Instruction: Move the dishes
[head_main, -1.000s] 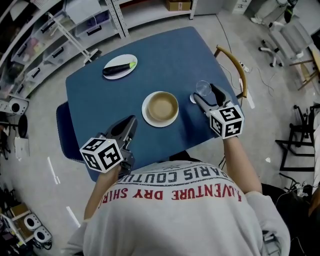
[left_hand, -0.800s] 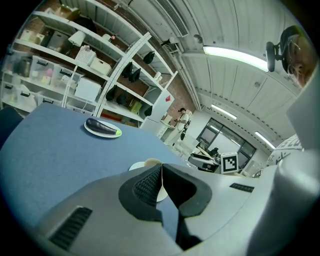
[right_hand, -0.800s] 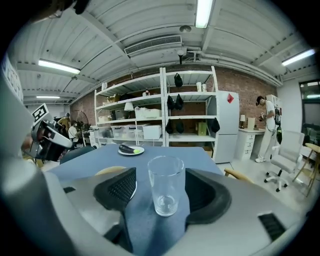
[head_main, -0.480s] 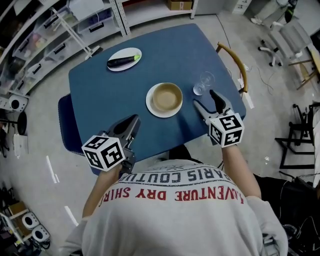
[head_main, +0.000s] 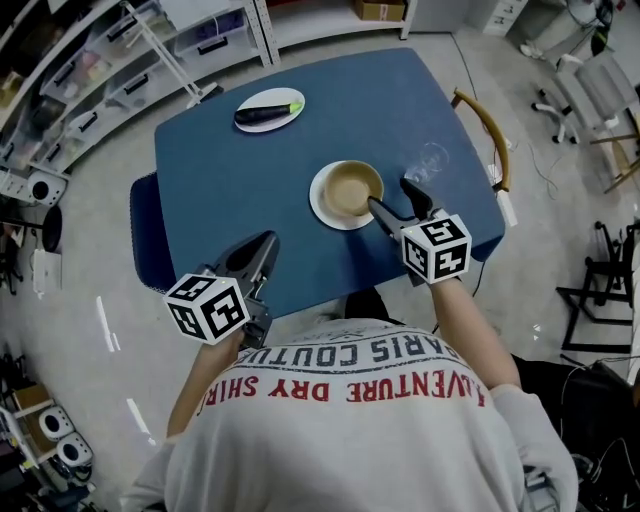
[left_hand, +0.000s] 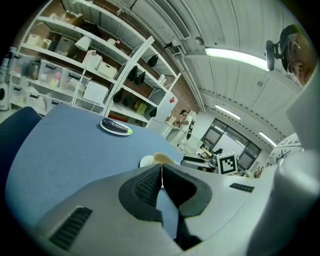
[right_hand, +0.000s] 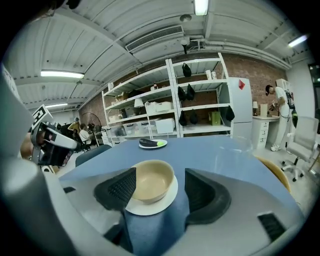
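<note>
Blue table (head_main: 230, 190), matte top with rounded corners, seen from steeply above.

Near its middle sits a tan bowl (head_main: 347, 187), round and smooth, with a dull satin finish. It sits on a white plate (head_main: 322, 205), glossy and slightly wider than the bowl.

At the far side of the table lies a second white plate (head_main: 296, 100), oval in this view. On it lies a dark, glossy eggplant (head_main: 262, 114) with a green end.

Right of the bowl stands a clear stemmed glass (head_main: 430, 160), upright, thin-walled and close to the table edge.

The right gripper (head_main: 390, 196) is at the bowl's right side, its jaws spread wide. In the right gripper view we see the bowl and its plate framed between the two ribbed black pads (right_hand: 117, 187). The left pad overlaps the bowl's edge in that view. We cannot tell whether it touches, and the jaws are not clamped on anything.

The left gripper (head_main: 255, 255) is over the near left edge of the table, well apart from the dishes. Its jaws are pressed together with nothing between them, and the ribbed pads meet in a thin line.

A curved wooden chair back (head_main: 490, 125) stands past the table's right edge. A blue chair seat (head_main: 140, 240) shows at the left edge.
</note>
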